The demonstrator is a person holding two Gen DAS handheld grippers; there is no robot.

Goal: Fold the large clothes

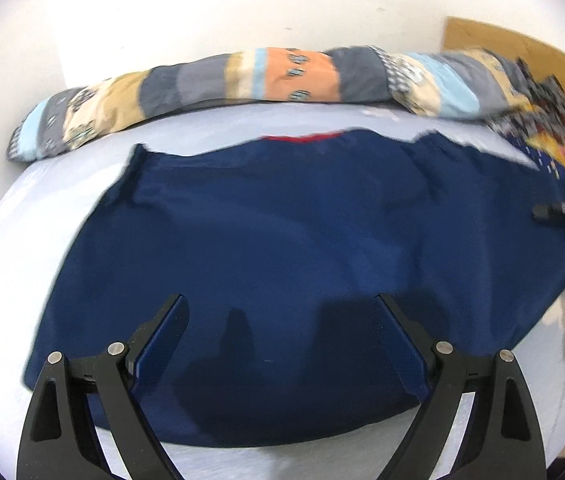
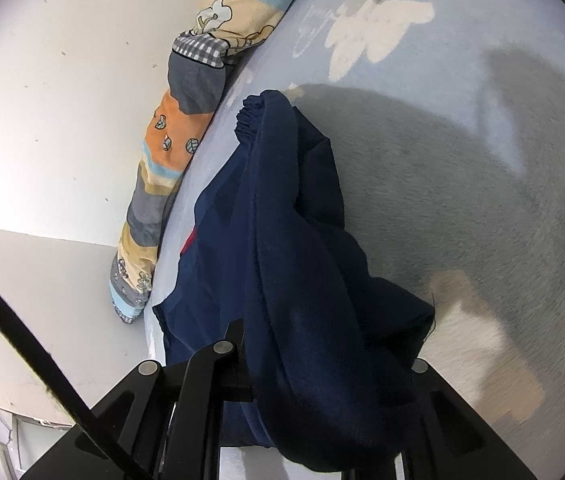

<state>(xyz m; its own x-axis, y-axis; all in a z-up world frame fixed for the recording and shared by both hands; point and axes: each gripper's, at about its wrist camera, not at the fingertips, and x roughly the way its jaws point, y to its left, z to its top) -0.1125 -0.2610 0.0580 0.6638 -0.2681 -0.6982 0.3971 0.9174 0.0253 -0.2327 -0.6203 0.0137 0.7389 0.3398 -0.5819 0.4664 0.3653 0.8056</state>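
Fabric fills both near views: the right gripper is clamped on a bunched fold of the large navy-blue woven garment, lifting it so it drapes limply over the jaws. The left gripper hovers wide open and empty above the garment's near hem. It looks soft, light and floppy; hems and corners offer the surest hold. It lies across the pale-blue bed sheet, its red-lined collar nearing the far edge, where a long patchwork bolster rests.

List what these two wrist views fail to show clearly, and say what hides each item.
- Right gripper fingertips: right wrist view, draped navy garment covers them.
- Garment's near hem: left wrist view, left gripper fingers overlap it.
- Patterned cloth by the cardboard: left wrist view, motion blurred.
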